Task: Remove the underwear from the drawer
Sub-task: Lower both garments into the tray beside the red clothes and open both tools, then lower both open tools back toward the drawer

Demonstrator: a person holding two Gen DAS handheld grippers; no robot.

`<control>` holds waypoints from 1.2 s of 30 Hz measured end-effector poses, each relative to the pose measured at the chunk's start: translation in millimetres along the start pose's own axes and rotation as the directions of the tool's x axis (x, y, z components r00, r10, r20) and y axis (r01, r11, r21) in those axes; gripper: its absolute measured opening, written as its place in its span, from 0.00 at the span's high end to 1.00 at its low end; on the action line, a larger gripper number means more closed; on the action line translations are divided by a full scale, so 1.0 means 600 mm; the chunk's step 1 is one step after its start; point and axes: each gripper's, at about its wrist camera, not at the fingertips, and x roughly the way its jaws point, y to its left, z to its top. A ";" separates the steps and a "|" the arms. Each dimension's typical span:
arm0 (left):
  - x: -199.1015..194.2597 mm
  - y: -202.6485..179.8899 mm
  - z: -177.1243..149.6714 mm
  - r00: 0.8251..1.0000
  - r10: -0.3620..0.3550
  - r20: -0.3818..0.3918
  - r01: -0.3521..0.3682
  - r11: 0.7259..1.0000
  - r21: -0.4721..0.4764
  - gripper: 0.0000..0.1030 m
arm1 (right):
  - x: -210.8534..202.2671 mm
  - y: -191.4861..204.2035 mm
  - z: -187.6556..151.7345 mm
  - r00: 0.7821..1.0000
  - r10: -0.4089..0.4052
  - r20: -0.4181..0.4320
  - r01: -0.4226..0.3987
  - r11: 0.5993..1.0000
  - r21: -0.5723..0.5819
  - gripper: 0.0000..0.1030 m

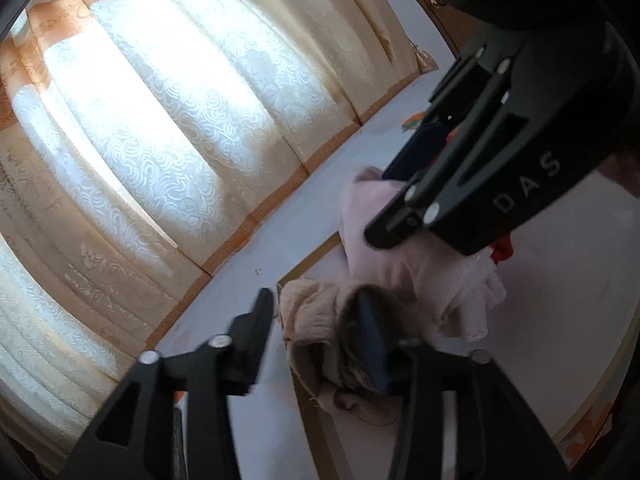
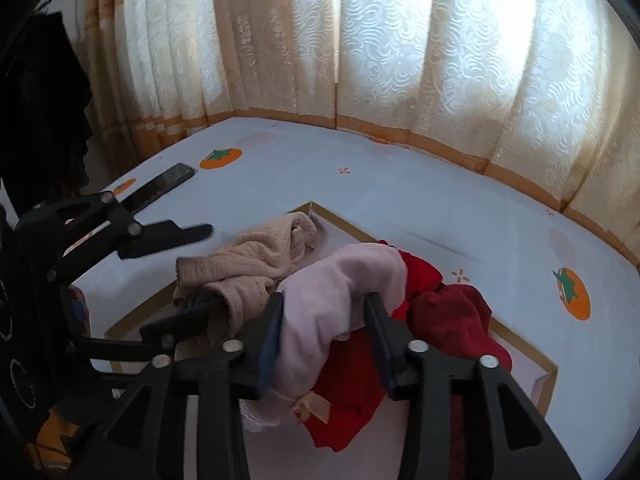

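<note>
Left hand-held gripper (image 1: 316,320) jaws apart over beige underwear (image 2: 248,264); right hand-held gripper (image 2: 324,316) apart, straddling pink underwear (image 2: 340,280)

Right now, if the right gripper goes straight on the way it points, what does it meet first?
Most likely the pink garment: it already lies between the open fingers of the right gripper. The red garment sits just beyond, though depth is unclear.

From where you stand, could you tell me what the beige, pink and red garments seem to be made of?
Beige garment: looks like a ribbed or waffle knit, matte; a fine raised texture shows.
Pink garment: smooth, soft jersey-like cloth, matte, with a small satin-looking bow near its hem.
Red garment: soft matte cloth in loose folds; the weave is too blurred to tell.
</note>
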 end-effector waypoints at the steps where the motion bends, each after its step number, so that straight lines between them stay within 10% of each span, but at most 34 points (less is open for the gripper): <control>1: -0.003 0.000 0.000 1.000 0.008 0.005 -0.008 1.000 -0.001 0.39 | -0.003 -0.001 -0.001 1.000 -0.003 0.004 0.003 1.000 0.004 0.49; 36: -0.265 -0.103 -0.088 0.982 -0.163 0.091 0.184 0.931 -0.314 0.14 | -0.295 0.089 -0.214 0.982 0.109 0.154 -0.108 0.994 -0.014 0.36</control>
